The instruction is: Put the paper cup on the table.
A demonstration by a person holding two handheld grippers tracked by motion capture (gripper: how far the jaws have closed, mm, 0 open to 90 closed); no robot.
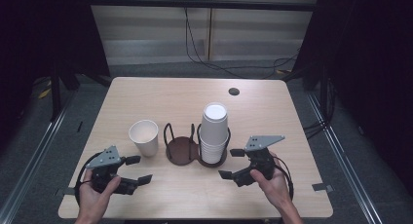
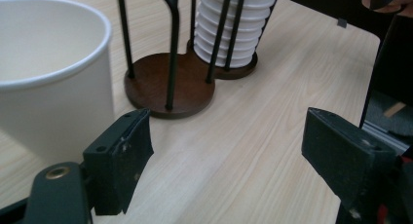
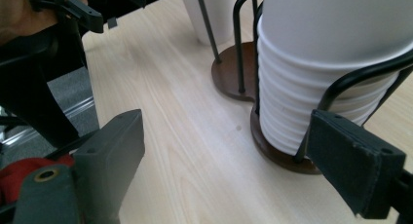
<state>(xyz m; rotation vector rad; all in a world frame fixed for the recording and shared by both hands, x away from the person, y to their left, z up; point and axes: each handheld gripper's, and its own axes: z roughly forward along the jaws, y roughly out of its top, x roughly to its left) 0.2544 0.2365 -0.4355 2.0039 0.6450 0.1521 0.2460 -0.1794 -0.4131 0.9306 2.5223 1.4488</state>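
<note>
A single white paper cup (image 1: 144, 137) (image 2: 48, 78) stands upright on the table, left of a dark two-ring cup holder (image 1: 181, 150) (image 2: 168, 85). The holder's left ring is bare; its right ring carries an upside-down stack of white cups (image 1: 214, 134) (image 3: 316, 73) (image 2: 234, 27). My left gripper (image 1: 136, 169) (image 2: 226, 151) rests open near the front left, just in front of the single cup, with nothing between its jaws. On the stack's right, my right gripper (image 1: 231, 163) (image 3: 234, 170) stands open too, close to the stack but apart from it.
The light wooden table (image 1: 146, 95) has a dark round cable hole (image 1: 234, 91) at the back right. Black cables (image 1: 219, 63) run over the grey floor behind. In the right gripper view the other hand and its gripper (image 3: 63, 7) show at the far upper left.
</note>
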